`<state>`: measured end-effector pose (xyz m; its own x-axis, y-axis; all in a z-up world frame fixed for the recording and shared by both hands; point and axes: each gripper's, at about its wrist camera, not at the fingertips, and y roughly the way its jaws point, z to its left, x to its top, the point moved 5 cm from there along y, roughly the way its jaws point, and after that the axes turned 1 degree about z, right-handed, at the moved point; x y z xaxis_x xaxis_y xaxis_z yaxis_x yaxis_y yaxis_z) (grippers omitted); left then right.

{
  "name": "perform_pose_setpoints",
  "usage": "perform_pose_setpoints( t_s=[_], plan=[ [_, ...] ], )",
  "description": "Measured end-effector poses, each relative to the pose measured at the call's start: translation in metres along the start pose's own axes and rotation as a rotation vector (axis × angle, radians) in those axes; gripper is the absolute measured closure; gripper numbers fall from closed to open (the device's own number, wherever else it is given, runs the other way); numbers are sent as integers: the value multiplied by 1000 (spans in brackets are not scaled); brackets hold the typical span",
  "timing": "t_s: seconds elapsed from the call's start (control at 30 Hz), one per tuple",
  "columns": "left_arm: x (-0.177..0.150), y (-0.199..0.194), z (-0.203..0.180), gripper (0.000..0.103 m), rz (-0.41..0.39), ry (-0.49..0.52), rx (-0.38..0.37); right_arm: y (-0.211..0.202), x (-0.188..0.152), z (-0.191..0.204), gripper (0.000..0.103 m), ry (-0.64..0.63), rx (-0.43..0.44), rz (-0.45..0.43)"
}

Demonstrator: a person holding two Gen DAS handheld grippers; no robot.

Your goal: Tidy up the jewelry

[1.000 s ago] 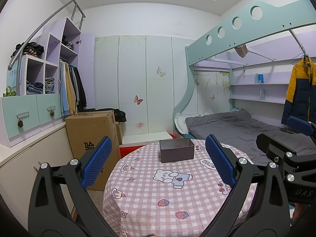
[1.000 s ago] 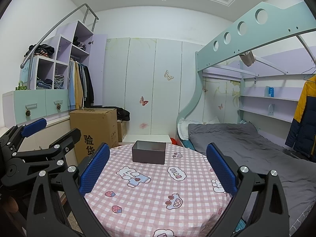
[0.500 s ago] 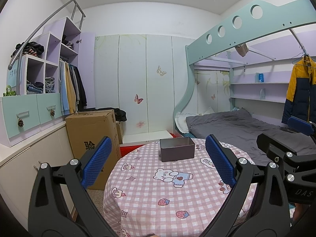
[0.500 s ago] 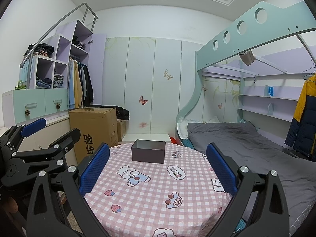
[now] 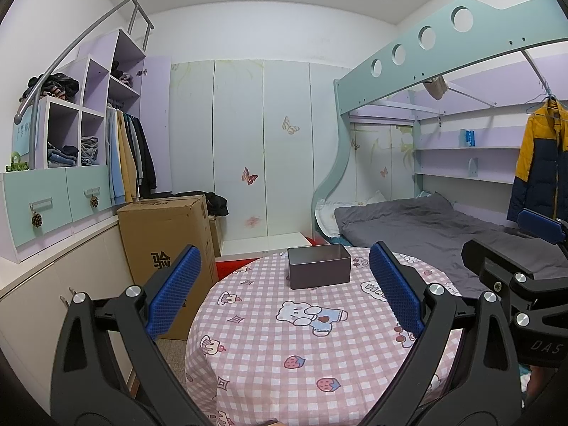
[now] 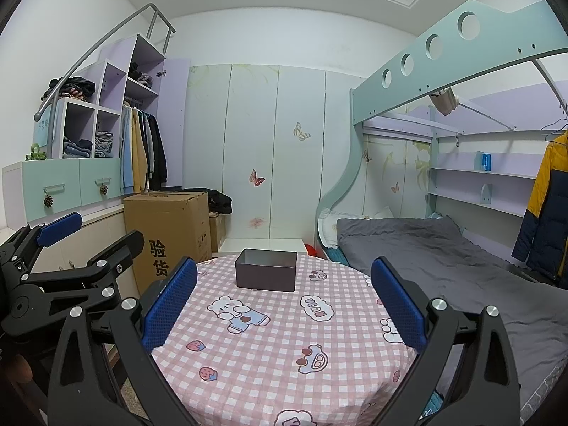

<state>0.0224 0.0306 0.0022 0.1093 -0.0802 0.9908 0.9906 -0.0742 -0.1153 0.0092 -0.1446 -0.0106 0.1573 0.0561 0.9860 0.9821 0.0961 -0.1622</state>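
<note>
A dark grey open-top metal box (image 5: pixel 318 265) (image 6: pixel 266 274) stands at the far side of a round table (image 5: pixel 269 340) (image 6: pixel 269 351) covered in pink checked cloth with cartoon prints. My left gripper (image 5: pixel 284 284) is open, with nothing between its blue pads, held over the near edge well short of the box. My right gripper (image 6: pixel 282 291) is open too and holds nothing. Each gripper shows in the other's view: the right gripper (image 5: pixel 511 266) at the right edge, the left gripper (image 6: pixel 71 266) at the left. No jewelry is visible on the cloth.
A cardboard box (image 5: pixel 168 245) stands on the floor left of the table, beside low cabinets (image 5: pixel 42 284). A bunk bed with grey bedding (image 5: pixel 426 223) lies to the right. A wardrobe wall (image 5: pixel 248 149) closes the back, and a yellow-and-navy jacket (image 5: pixel 541 163) hangs at far right.
Both views have shifted very slightly; the box and table hold their places. Both grippers stay open.
</note>
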Motion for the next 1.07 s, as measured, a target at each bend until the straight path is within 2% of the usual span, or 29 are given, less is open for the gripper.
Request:
perform_pose_setpoints(
  t_s=[0.7,1.07],
  plan=[
    [-4,2,2,9,9,-1,-1,1,-4,-3,9,3,-3,7],
    [-17,29,-1,9,69,-1,-8,24,-16,-9,9,23,1,55]
  ],
)
